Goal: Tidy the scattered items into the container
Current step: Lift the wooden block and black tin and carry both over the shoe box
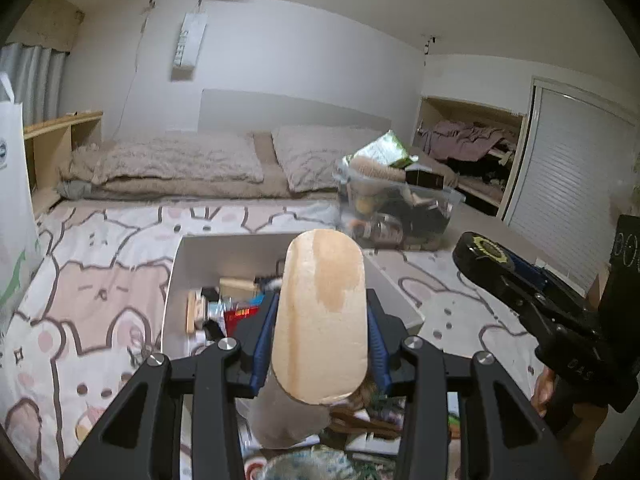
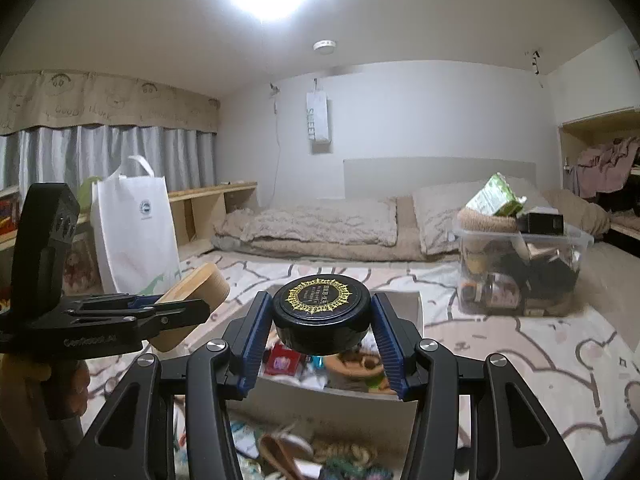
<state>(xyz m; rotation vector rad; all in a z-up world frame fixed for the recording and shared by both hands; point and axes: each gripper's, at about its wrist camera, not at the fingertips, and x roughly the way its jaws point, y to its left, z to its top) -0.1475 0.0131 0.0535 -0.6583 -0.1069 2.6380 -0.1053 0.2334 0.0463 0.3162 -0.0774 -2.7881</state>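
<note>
My left gripper [image 1: 320,344] is shut on an oval wooden box [image 1: 322,316] and holds it above the white open container [image 1: 176,276], which holds several small items. The wooden box also shows in the right wrist view [image 2: 196,292]. My right gripper [image 2: 320,320] is shut on a round black jar with a gold-patterned lid [image 2: 320,312], held above the same white container [image 2: 412,304]. The jar shows at the right of the left wrist view [image 1: 480,256]. More scattered items [image 2: 304,452] lie on the bed below the grippers.
A clear plastic bin [image 1: 396,208] stuffed with items stands on the bed [image 1: 100,264] to the right, also in the right wrist view [image 2: 520,264]. Pillows [image 1: 180,160] lie at the head. A white tote bag [image 2: 136,224] stands at the left. Wardrobe shelves [image 1: 472,148] are at the right.
</note>
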